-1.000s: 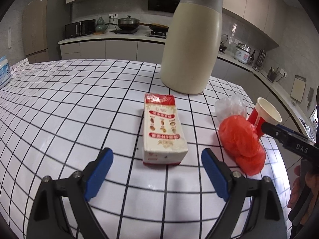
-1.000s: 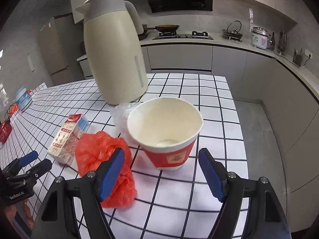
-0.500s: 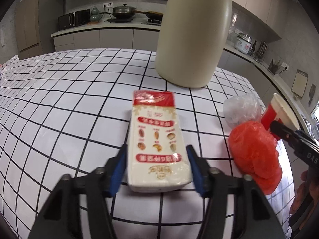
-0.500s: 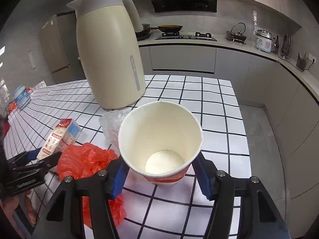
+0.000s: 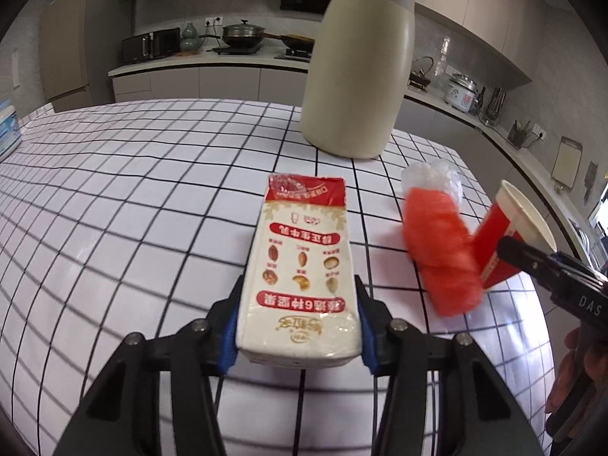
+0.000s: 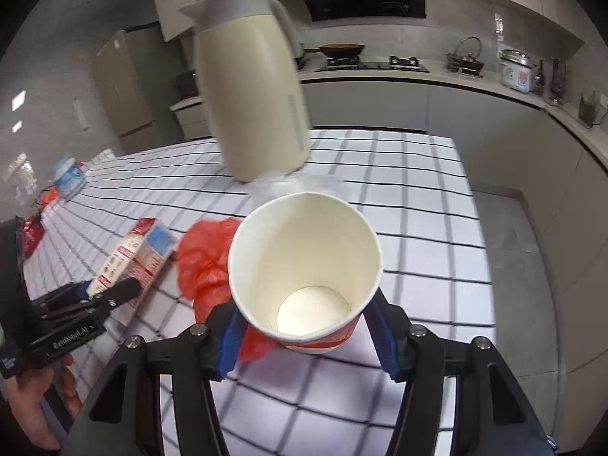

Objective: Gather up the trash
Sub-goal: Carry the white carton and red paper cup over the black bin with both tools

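A white and red milk carton (image 5: 304, 266) lies lengthwise between the blue pads of my left gripper (image 5: 298, 325). Its jaws are closing, and the pads press on the carton's near end. My right gripper (image 6: 307, 336) is shut on a red and white paper cup (image 6: 304, 250), which is empty. In the left wrist view the paper cup (image 5: 509, 235) leans tilted just right of a crumpled red plastic bag (image 5: 437, 250). A clear plastic bag (image 5: 437, 174) lies behind the red one.
A tall cream thermos jug (image 5: 361, 76) stands on the checked tablecloth (image 5: 114, 209) behind the trash. A blue and white pack (image 5: 5, 129) sits at the far left edge. The table's right edge (image 6: 471, 197) drops to the floor. A hand (image 6: 34, 402) holds the left gripper.
Both grippers moved forward and closed: the left onto the carton, the right onto the paper cup. The cup now leans tilted beside the red bag.
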